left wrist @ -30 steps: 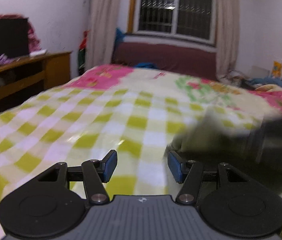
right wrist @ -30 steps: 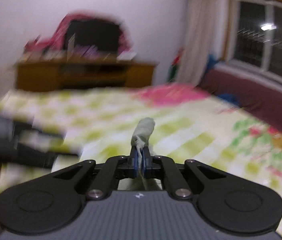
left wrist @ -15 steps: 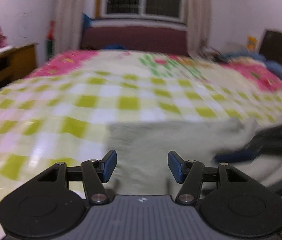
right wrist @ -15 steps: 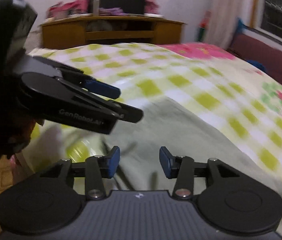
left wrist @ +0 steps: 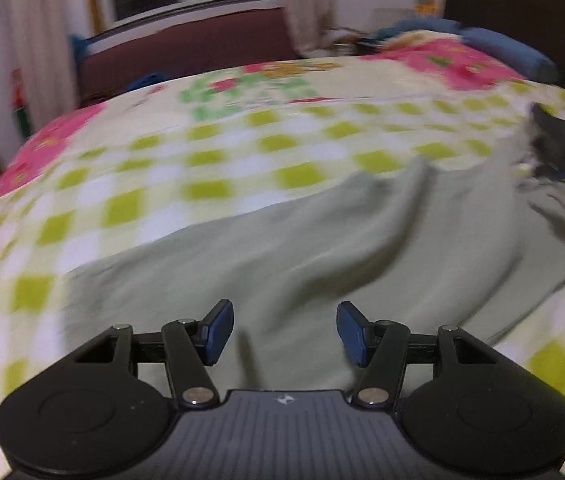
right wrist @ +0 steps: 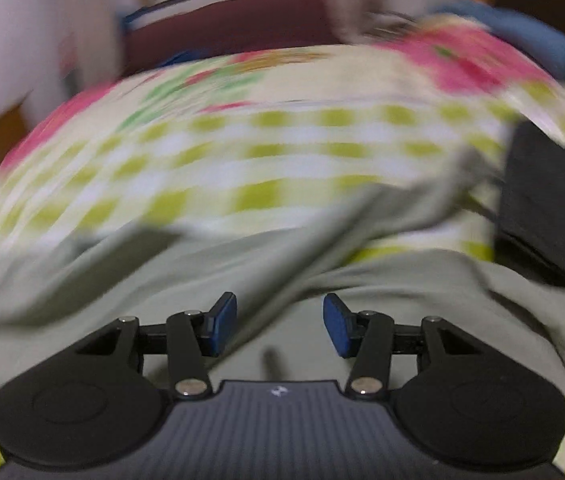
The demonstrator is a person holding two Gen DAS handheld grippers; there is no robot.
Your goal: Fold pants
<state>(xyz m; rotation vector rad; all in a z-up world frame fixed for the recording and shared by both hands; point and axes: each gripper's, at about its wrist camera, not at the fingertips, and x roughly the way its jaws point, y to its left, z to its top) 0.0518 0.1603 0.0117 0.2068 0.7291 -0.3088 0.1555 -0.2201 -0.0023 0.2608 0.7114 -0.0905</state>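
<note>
Pale grey-green pants point(left wrist: 322, 248) lie spread and creased on a yellow-checked bedspread point(left wrist: 202, 152). My left gripper point(left wrist: 285, 334) hovers just over them, open, with nothing between its blue pads. In the blurred right wrist view the same pants point(right wrist: 402, 288) fill the lower half over the bedspread point(right wrist: 282, 152). My right gripper point(right wrist: 280, 326) is also open above the cloth and holds nothing. One fold of the pants point(right wrist: 422, 200) runs up toward the right.
A dark blurred object point(right wrist: 550, 208) lies on the bed at the right, also in the left wrist view point(left wrist: 562, 152). A blue pillow point(left wrist: 514, 52) and dark headboard point(left wrist: 522, 8) are far right. A maroon bench point(left wrist: 186, 56) stands under the window.
The right gripper was shut on a pale strip of cloth, then opened and let it go. Both views swung to the right across the bed, and the pants now lie under both grippers.
</note>
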